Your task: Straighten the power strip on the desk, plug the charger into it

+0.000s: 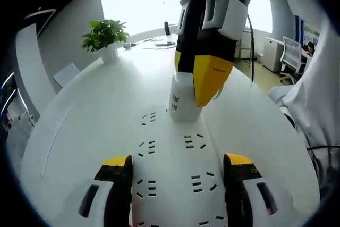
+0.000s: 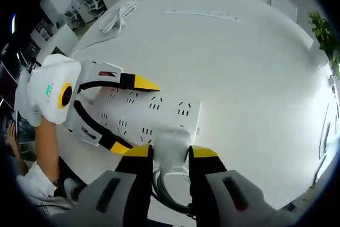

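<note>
A white power strip lies flat on the white table, and my left gripper straddles its width with both yellow-tipped jaws against its sides. From the right gripper view, the same left gripper clamps the near end of the power strip. A white charger is pinched in my right gripper, standing at the strip's other end. In the left gripper view the charger stands upright on the strip's far sockets, with the right gripper coming down onto it from above. I cannot tell how deep its pins sit.
A potted plant stands at the table's far side. A coiled white cable and a long flat white bar lie farther off. A grey cable loops below the charger. A person's arm holds the left gripper.
</note>
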